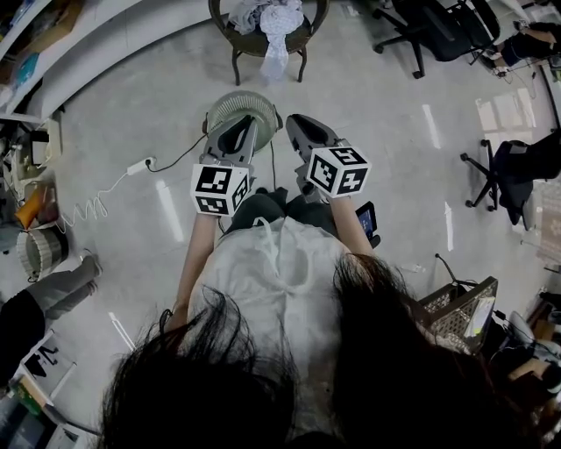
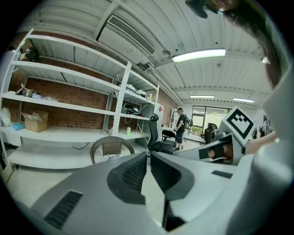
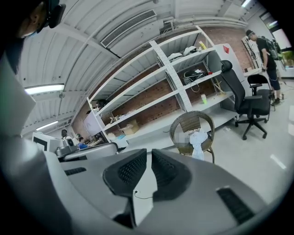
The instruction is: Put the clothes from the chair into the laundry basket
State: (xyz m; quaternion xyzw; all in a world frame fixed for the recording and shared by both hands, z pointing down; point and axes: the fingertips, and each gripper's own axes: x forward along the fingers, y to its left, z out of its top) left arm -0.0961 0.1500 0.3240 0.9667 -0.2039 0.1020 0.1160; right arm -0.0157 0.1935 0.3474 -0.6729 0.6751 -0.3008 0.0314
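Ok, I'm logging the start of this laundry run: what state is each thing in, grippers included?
Chair: upright.
Clothes: piled on its seat, one piece hanging over the front.
Basket: on the floor, no clothes visible inside.
Left gripper: shut, empty.
Right gripper: shut, empty.

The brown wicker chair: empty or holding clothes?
Not empty: pale crumpled clothes lie on the brown wicker chair, one hanging off the front.

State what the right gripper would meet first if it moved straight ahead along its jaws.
The way looks free up to the white shelving, just left of the wicker chair, though depth is unclear.
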